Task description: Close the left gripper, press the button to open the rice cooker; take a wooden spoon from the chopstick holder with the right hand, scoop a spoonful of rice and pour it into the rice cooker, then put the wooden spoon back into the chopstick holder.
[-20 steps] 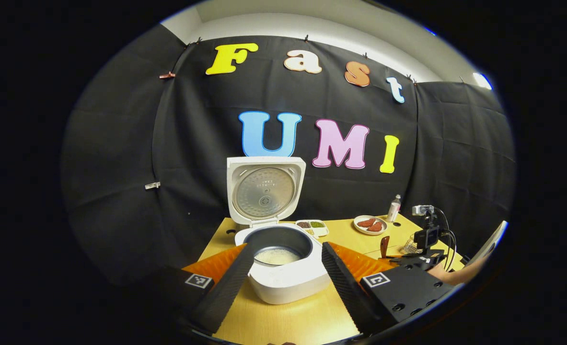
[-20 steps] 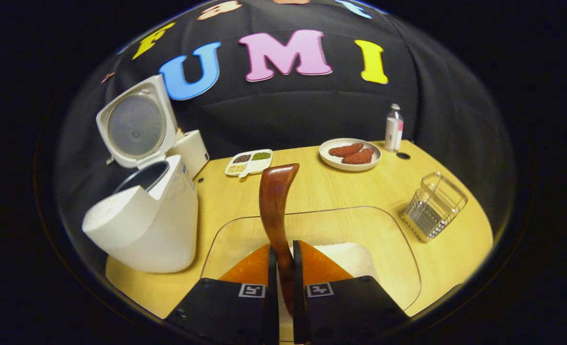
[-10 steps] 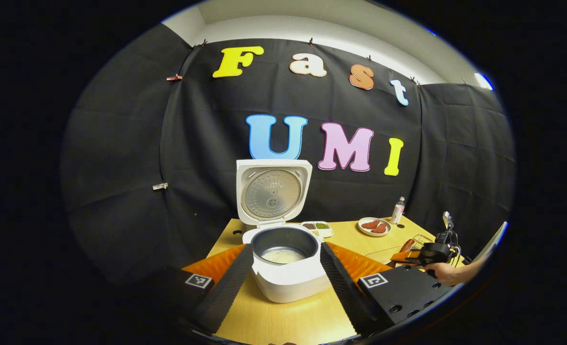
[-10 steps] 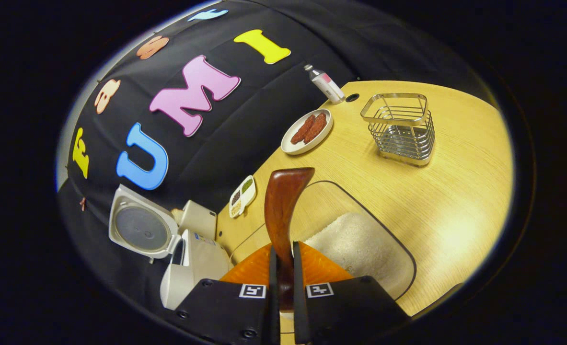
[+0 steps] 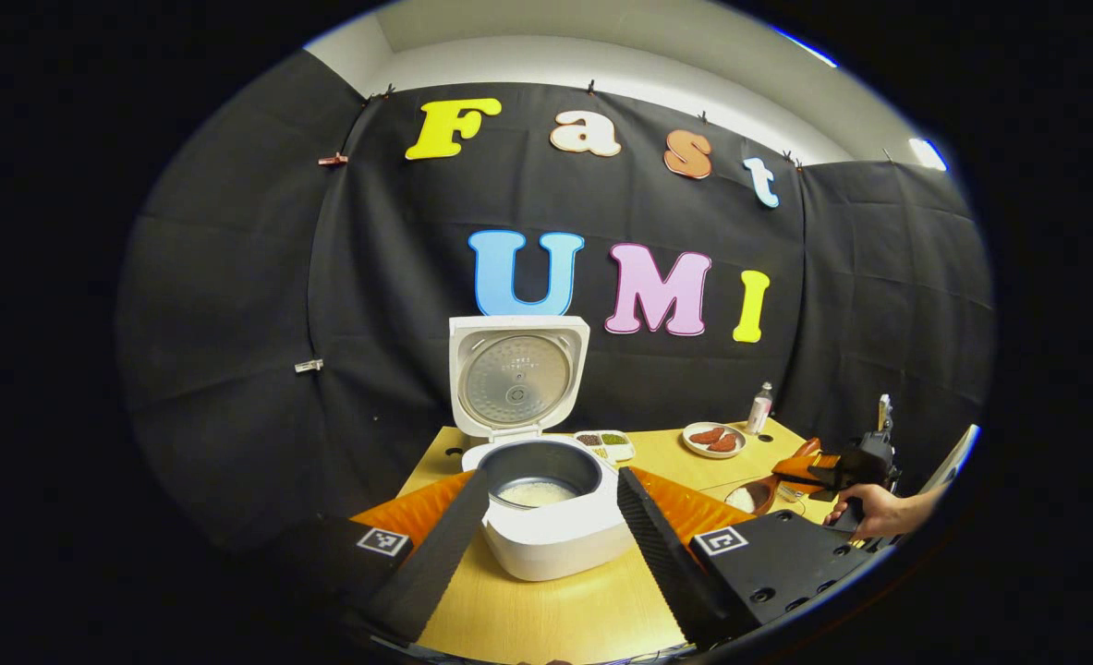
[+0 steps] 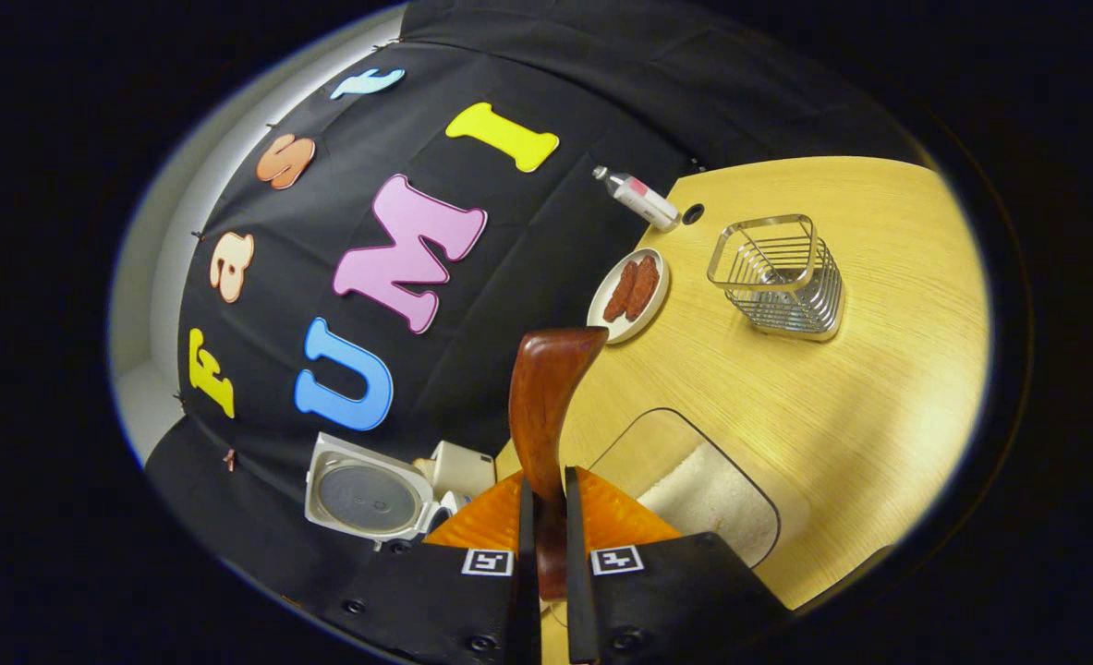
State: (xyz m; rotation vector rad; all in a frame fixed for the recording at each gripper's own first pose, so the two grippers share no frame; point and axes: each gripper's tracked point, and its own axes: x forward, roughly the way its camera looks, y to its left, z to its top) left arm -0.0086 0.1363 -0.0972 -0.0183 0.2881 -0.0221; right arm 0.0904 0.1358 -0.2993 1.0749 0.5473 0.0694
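Wooden spoon [image 6: 546, 406] pinched upright in right gripper [image 6: 546, 545]; left gripper [image 5: 546, 526] spread.

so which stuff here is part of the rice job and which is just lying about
In the job: rice cooker, wooden spoon held by the right gripper, rice container, chopstick holder.

Lying about: plate of meat, bottle, sectioned dish.

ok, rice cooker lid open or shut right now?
Open. In the left gripper view the rice cooker has its lid standing upright behind the pot, inner plate facing the camera, with rice visible inside.
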